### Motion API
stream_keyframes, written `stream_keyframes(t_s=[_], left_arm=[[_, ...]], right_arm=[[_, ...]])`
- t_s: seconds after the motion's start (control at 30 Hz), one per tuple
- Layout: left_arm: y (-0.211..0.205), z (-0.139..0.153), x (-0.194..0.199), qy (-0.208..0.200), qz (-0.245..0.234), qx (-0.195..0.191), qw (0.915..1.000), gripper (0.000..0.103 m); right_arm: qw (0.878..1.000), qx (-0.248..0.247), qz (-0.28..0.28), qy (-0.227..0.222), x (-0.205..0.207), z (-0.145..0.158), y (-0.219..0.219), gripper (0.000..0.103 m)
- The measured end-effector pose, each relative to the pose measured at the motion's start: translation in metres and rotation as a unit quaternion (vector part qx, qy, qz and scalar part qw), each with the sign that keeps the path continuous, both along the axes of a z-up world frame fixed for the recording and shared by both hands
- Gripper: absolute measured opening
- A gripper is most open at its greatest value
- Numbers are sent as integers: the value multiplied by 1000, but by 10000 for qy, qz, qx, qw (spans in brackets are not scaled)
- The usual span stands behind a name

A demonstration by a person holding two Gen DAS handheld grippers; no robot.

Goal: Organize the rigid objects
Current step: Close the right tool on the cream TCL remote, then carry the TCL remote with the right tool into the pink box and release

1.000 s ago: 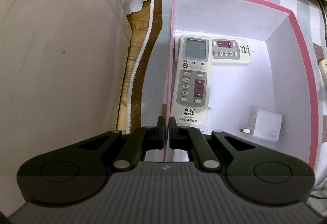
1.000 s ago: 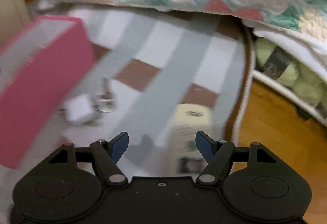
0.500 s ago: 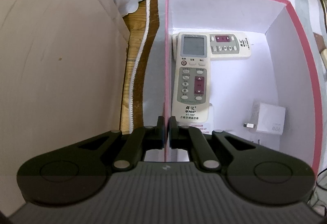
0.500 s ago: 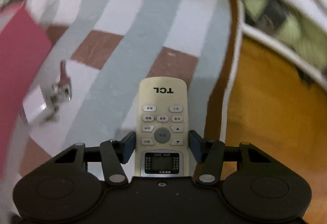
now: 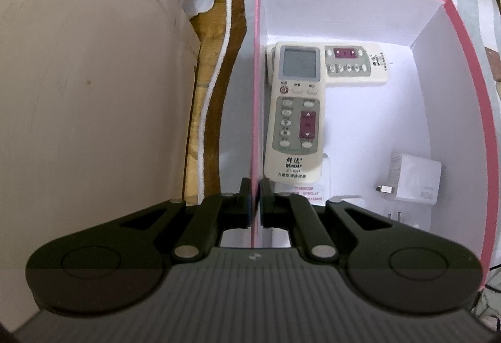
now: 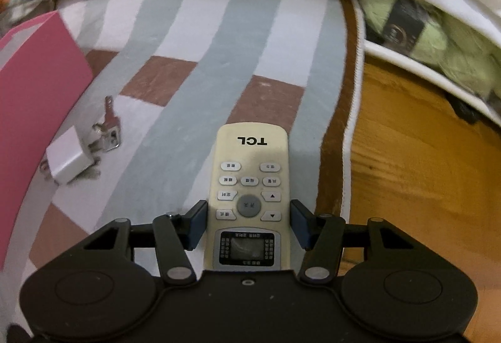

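My left gripper (image 5: 255, 196) is shut on the left wall of the pink box (image 5: 257, 92). Inside the box lie a white remote (image 5: 296, 111), a second remote (image 5: 357, 66) crosswise behind it, and a white charger plug (image 5: 415, 181). In the right wrist view, a cream TCL remote (image 6: 250, 186) lies on the checked cloth between the blue pads (image 6: 197, 225) of my right gripper (image 6: 249, 222). The pads stand on either side of it with small gaps; the jaws are open.
A white charger plug (image 6: 69, 160) and a metal clip (image 6: 109, 127) lie on the cloth left of the TCL remote, beside the box's pink outer wall (image 6: 37, 86). Wooden floor (image 6: 422, 171) lies right of the cloth edge. A beige wall (image 5: 87, 77) stands left of the box.
My right gripper has moved down onto the TCL remote, which now sits between the pads. The jaws have narrowed around it. My left gripper keeps its hold on the box wall.
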State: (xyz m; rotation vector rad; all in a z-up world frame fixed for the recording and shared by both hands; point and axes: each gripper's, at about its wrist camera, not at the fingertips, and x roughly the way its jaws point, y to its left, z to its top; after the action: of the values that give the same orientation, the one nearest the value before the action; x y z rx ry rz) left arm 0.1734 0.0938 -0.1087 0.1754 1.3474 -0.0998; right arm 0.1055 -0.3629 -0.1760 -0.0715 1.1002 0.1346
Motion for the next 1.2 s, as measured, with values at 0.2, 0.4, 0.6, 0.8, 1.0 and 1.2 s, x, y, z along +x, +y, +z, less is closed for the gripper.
stream_keyframes(t_s=[0.2,0.4,0.6,0.8,1.0,1.2], left_arm=[[-1,-2,-5,-101,-118,25,9999,4],[1,1,-7,-92,-221,-31,9997,4],[4,1,-7,-93,-123,-126,9998,3],[6,2,-9,-131,-116,-158,9997,3],[7,3,-9,-149,-96,-179,9997,3],[7,3,-9,-153,-76,-191,9997,3]], right_arm=[[9996,-218,115,-154,-4,1,7,61],[9980,-459,25,-435,-12,0,18,61],[9970,-497,-48,-590,-17,1,23,61],[9958,-508,-70,-757,-27,15,32,61],[9938,-189,-7,-1091,-36,46,52,61],[9876,326,172,-1526,-52,90,88,61]])
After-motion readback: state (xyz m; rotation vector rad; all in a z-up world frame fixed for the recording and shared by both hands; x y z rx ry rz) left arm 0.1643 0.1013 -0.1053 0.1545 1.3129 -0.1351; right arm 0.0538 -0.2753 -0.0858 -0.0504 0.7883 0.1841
